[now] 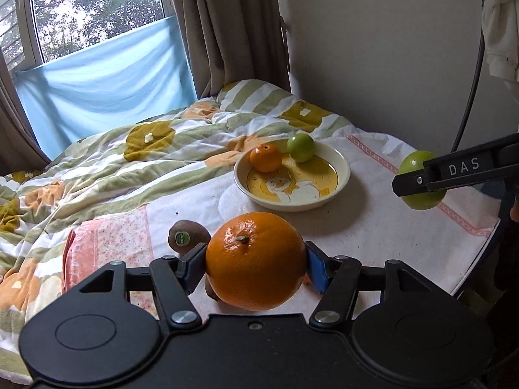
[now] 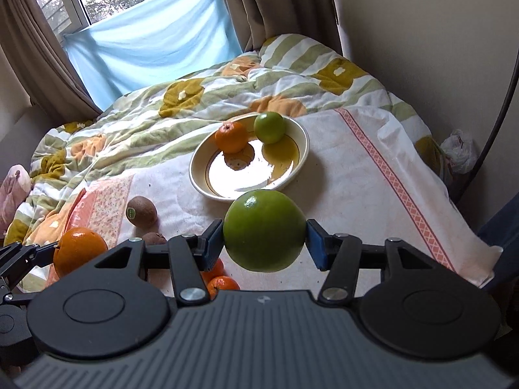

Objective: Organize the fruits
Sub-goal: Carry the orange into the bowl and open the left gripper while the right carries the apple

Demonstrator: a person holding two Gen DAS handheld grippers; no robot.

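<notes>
Holding a large orange clear of the white towel, the left gripper has its blue pads pressed against the fruit's two sides, stem facing up; the right gripper clamps a big green citrus the same way. Both fruits look lifted for carrying to the cream bowl, which sits a little farther off on the towel and already holds a small orange and a small green fruit at its far side, leaving its near half free, likely the landing spot. A kiwi lies on the towel to the near left of the bowl, with a second one partly hidden behind the right gripper's finger, and two small mandarins lie just under it; these seem left for later trips. The kiwi carries a small green oval sticker, its print too small to read. In the left wrist view the right gripper's finger bears the white letters "DAS". A yellow cartoon figure decorates the bowl's inside
</notes>
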